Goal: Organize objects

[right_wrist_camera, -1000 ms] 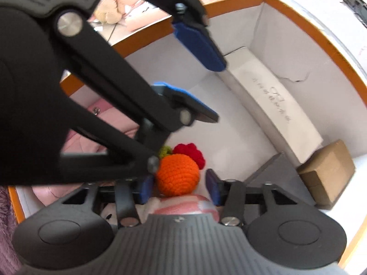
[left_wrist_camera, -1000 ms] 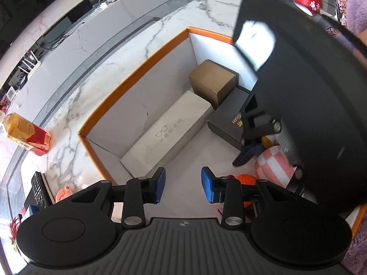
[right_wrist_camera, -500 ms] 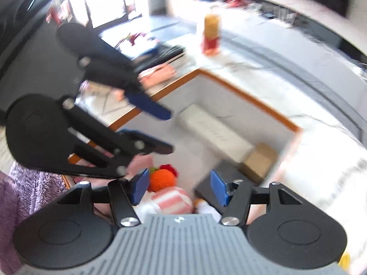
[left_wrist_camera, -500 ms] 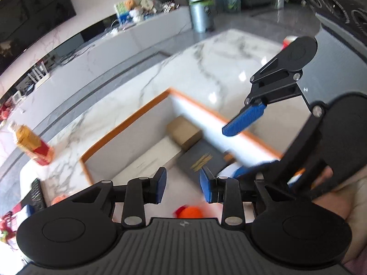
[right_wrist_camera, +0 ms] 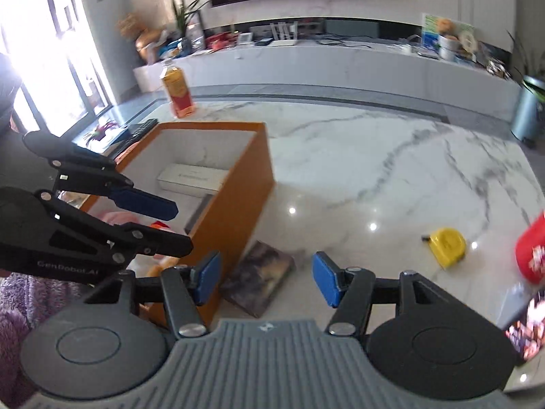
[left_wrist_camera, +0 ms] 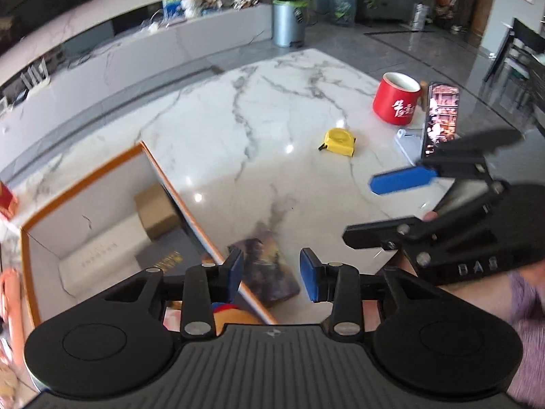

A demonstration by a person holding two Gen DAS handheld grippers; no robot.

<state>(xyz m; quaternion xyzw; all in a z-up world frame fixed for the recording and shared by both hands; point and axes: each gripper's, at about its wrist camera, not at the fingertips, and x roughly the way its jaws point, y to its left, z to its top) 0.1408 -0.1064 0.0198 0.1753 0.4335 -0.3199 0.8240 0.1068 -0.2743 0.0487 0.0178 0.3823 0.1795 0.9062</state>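
Note:
An orange-walled box (left_wrist_camera: pixel 177 191) (right_wrist_camera: pixel 245 184) stands on the marble table and holds a white case (left_wrist_camera: pixel 102 255), a brown carton (left_wrist_camera: pixel 156 211), a dark box (left_wrist_camera: pixel 167 259) and soft toys. A dark book (left_wrist_camera: pixel 269 266) (right_wrist_camera: pixel 259 276) lies flat beside the box's wall. My left gripper (left_wrist_camera: pixel 270 272) is open and empty above the book and the box edge. My right gripper (right_wrist_camera: pixel 265 277) is open and empty above the book; it also shows in the left wrist view (left_wrist_camera: pixel 391 204).
A yellow tape measure (left_wrist_camera: pixel 337 141) (right_wrist_camera: pixel 446 245), a red mug (left_wrist_camera: pixel 396 102) (right_wrist_camera: pixel 531 255) and a lit phone (left_wrist_camera: pixel 441 116) on a stand lie to the right. An orange bottle (right_wrist_camera: pixel 177 92) and a remote (right_wrist_camera: pixel 136 131) sit beyond the box.
Both grippers have lifted out of the box and swung right, over the table beside it. Both stay open and empty. The toys remain in the box.

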